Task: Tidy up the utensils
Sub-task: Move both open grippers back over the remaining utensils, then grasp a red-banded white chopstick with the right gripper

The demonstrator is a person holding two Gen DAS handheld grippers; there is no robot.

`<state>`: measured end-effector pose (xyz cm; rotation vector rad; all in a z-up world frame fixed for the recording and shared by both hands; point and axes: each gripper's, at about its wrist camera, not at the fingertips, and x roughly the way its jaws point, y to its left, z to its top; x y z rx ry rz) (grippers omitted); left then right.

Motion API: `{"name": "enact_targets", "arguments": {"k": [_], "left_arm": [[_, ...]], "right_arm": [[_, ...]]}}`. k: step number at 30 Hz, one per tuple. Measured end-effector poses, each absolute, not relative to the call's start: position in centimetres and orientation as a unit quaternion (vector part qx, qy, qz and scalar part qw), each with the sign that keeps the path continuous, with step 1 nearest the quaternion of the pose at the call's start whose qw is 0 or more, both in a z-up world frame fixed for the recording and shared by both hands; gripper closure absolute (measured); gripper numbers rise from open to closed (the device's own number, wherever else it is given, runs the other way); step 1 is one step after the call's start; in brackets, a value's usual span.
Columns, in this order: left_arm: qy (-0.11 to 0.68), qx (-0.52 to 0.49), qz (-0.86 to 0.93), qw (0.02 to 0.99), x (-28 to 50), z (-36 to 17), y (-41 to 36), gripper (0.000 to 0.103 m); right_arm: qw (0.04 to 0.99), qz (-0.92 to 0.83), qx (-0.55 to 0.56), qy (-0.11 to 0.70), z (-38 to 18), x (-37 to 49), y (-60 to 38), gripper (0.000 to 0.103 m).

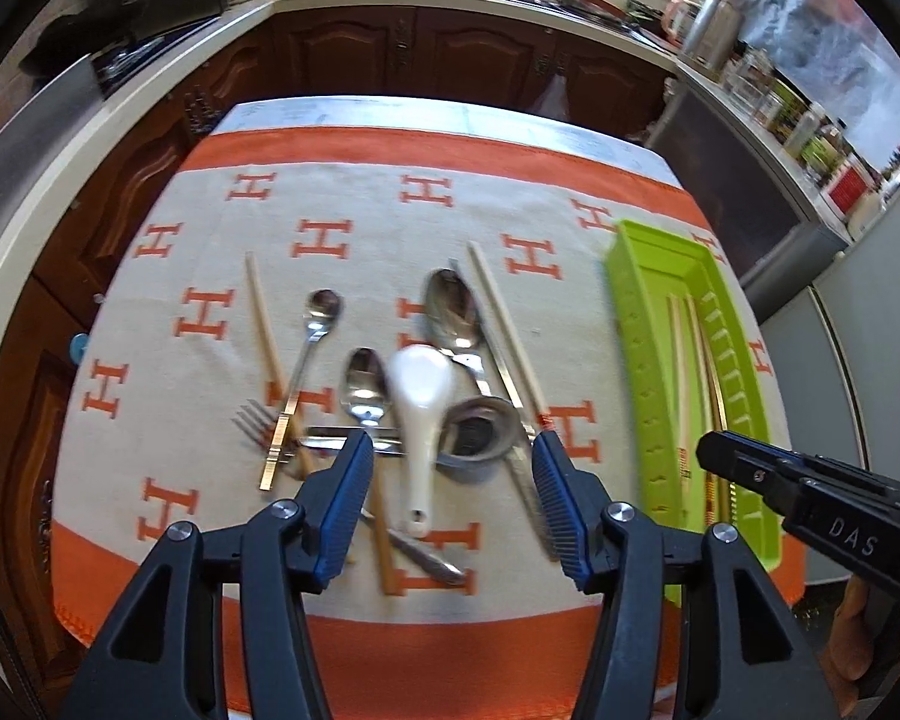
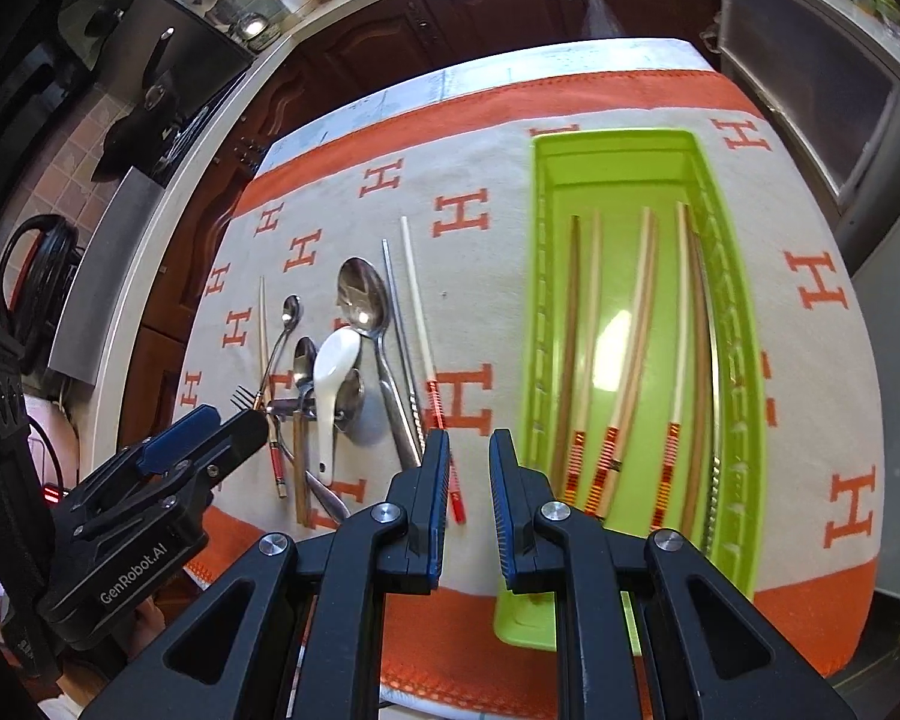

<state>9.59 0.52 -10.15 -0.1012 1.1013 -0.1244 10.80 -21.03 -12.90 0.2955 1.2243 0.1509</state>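
A green tray (image 2: 606, 165) on the right holds several chopsticks (image 2: 630, 360); it also shows in the left wrist view (image 1: 648, 360). Left of it lies a pile of utensils: a white ceramic spoon (image 1: 417, 408), steel spoons (image 1: 453, 306), a fork (image 1: 258, 423), a small ladle (image 1: 477, 426) and loose chopsticks (image 1: 504, 324). My left gripper (image 1: 453, 462) is open and empty, hovering over the pile. My right gripper (image 2: 469, 462) is open a narrow gap and empty, above the cloth between a red-ended chopstick (image 2: 429, 366) and the tray.
The table carries an orange and beige cloth with H letters (image 2: 462, 216). Dark wood cabinets (image 1: 414, 54) and a counter stand behind. A steel appliance (image 2: 810, 78) stands to the right. The table's front edge is close below both grippers.
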Motion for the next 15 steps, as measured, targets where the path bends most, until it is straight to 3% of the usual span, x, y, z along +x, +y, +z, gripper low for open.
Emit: {"name": "enact_targets", "arguments": {"k": [7,15], "left_arm": [[0.526,-0.077,-0.014,0.847,10.2,-10.9,5.2,0.049],[0.535,-0.091,-0.011,0.840,10.5,-12.1,6.7,0.049]], "right_arm": [[0.799,0.092,0.092,0.587,-13.5,15.1,-16.9,0.089],[0.754,0.101,0.064,0.646,-18.3,21.2,-13.5,0.089]]}}
